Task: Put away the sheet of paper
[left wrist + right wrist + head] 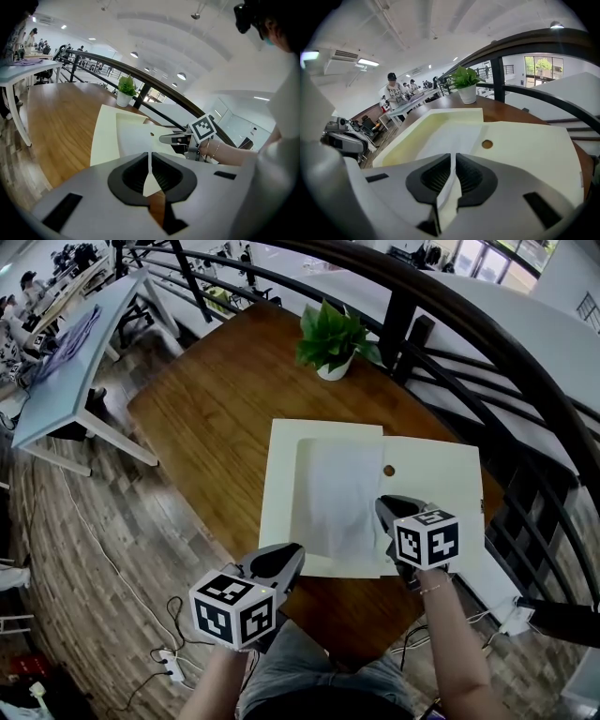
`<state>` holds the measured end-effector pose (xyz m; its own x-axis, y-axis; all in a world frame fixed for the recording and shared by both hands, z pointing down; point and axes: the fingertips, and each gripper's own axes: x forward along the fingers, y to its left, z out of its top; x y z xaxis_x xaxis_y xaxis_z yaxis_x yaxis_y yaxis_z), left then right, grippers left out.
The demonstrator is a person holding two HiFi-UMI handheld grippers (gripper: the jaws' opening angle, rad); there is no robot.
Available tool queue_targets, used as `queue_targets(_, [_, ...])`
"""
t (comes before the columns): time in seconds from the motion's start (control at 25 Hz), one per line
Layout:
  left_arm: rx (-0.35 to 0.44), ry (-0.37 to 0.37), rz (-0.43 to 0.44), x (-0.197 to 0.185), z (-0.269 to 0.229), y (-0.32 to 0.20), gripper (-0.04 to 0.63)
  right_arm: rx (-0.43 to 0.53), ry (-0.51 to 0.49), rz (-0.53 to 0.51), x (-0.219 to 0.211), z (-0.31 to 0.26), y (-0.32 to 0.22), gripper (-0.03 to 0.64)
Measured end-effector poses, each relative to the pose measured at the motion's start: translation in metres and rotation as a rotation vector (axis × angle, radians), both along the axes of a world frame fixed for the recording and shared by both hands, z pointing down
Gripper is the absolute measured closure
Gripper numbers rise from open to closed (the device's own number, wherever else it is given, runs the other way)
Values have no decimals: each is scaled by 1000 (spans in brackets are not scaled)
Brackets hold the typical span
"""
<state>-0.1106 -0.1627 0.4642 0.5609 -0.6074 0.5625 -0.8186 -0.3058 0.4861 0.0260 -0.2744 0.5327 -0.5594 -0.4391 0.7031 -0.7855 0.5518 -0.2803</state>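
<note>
Because a loose page slides in best when its holder lies flat, the wooden table (206, 418) carries a cream folder (281, 502) spread open near its front edge. The folder's flap is laid out to the right, so the pocket is exposed. The sheet of paper (342, 498) lies on the folder's left half, inside the outline of the pocket and running lengthwise from the near rim toward the far one; whether it sits under the pocket's top layer or just on it I cannot tell. The right gripper (382, 506) is at the folder's middle, where flap meets pocket. Its jaws are pinched tight on the sheet's right edge, probably so the page can be steered rather than pushed. The left gripper (298, 555) is at the folder's near-left corner, clamped on a thin pale edge that I take for the folder's rim, likely to keep it from skidding. A potted plant (330, 338) stands well beyond the folder's far rim, clear of the work. A small round hole (388, 470) marks the flap beside the sheet's top right corner, presumably for a fastener.
</note>
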Motion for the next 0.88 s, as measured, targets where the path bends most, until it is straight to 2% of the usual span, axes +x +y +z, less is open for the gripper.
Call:
queue_targets(0.24, [-5, 8, 12, -8, 1, 1, 561, -24, 58, -14, -2, 11, 0, 575])
queue_targets(0.32, [-8, 13, 16, -10, 3, 1, 561, -72, 81, -44, -3, 24, 5, 500])
queue_targets(0.4, [-12, 15, 22, -11, 4, 1, 561, -106, 106, -72, -4, 33, 10, 465])
queue_targets(0.6, [-20, 21, 34, -15, 7, 2, 561, -158, 127, -108, -14, 46, 16, 445])
queue_targets(0.88, [-22, 27, 44, -20, 8, 2, 561, -157, 137, -99, -17, 46, 15, 442])
